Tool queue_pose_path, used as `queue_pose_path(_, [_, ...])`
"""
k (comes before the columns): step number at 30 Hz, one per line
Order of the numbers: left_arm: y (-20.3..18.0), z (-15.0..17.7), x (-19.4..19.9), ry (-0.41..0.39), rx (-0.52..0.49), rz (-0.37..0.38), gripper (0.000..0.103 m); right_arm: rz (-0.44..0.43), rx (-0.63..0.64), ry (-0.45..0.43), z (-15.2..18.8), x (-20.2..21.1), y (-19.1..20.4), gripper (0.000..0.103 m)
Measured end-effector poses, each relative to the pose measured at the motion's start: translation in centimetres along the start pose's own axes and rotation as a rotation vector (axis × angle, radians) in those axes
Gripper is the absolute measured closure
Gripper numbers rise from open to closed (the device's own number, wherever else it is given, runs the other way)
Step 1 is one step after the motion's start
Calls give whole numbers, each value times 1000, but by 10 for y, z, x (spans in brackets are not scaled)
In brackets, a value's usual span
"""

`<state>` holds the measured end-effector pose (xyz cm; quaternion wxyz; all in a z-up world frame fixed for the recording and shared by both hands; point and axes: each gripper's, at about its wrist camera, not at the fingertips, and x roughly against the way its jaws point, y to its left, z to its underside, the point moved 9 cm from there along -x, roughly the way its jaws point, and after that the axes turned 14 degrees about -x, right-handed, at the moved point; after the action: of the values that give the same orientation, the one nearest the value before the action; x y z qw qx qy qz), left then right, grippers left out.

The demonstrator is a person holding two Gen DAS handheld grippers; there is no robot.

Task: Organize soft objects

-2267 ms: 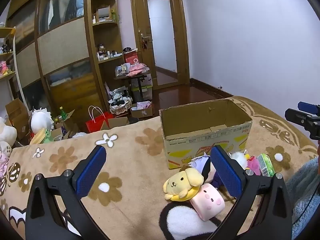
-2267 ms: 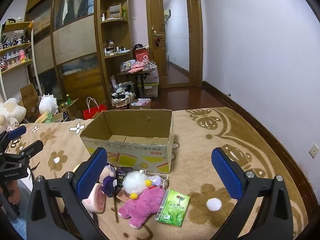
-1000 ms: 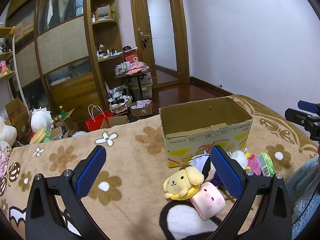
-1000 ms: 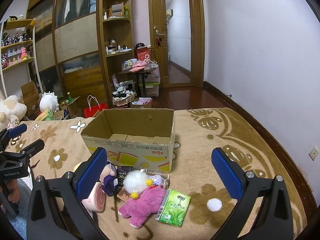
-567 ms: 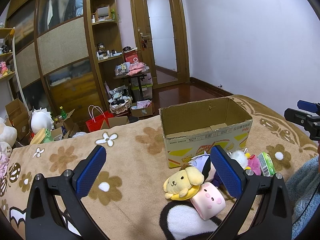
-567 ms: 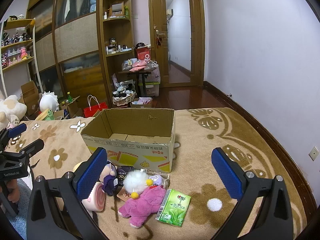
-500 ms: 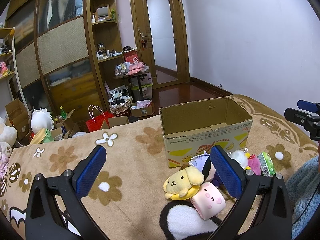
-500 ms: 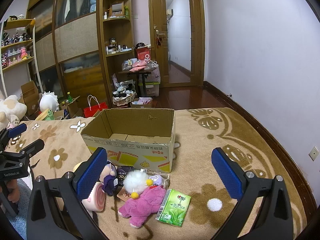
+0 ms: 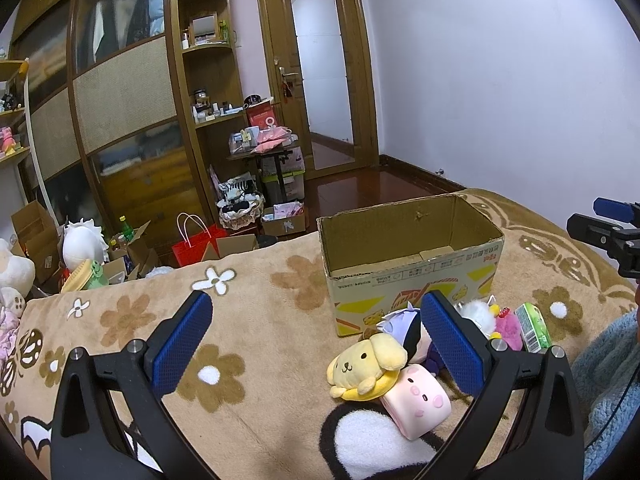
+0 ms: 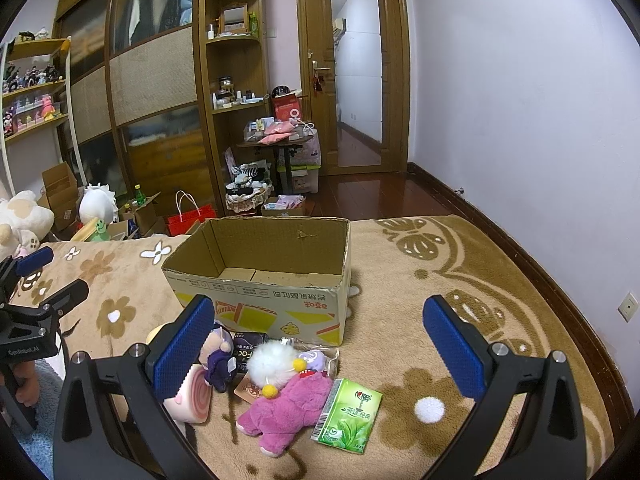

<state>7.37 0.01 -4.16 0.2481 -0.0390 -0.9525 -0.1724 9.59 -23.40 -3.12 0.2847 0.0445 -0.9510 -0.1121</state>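
An open, empty cardboard box (image 9: 412,280) (image 10: 260,300) stands on a tan flowered blanket (image 9: 248,320). In front of it lies a heap of soft toys: a yellow dog plush (image 9: 366,364), a pink pig cushion (image 9: 416,400) (image 10: 188,400), a purple-haired doll (image 10: 218,360), a white pom-pom (image 10: 272,362), a magenta plush (image 10: 286,410) and a green tissue pack (image 10: 348,410) (image 9: 530,326). My left gripper (image 9: 316,344) is open and empty, above the blanket left of the heap. My right gripper (image 10: 320,346) is open and empty, above the heap.
A wooden wardrobe and shelves (image 10: 160,80) line the far wall, with a door (image 10: 356,80) beyond. Floor clutter lies past the bed edge: a red bag (image 9: 196,240), boxes, a white plush (image 9: 84,240). The right gripper shows in the left wrist view (image 9: 608,228).
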Motion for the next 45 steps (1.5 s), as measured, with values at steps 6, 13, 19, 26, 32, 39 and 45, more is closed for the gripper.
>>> queue_pose_path(6, [0,1,1,-1,-1,-1,0,-1,1,0,0,0,0,0])
queue_pose_path(13, [-1,0,1,1,-2,-1,0,0,0,1,0,0,0,0])
queue_pose_path(19, [0,1,1,4,-3,1,0,0,1,1,0,0,0,0])
queue_pose_path(26, [2,2,0,9,-1,8,0,1,2,1,0,1,0,0])
queue_pose_path(32, [4,5,-3,24,-4,19,0,2,7,7,0,1,0,0])
queue_pose_path(39, [-10,9,-15,82,-28,85,0,-1,8,65,11,-14,-2,0])
queue_pose_path(45, [-20,10,-32,145,-18,138,0,-2,-15,123,14,-30,-6,0])
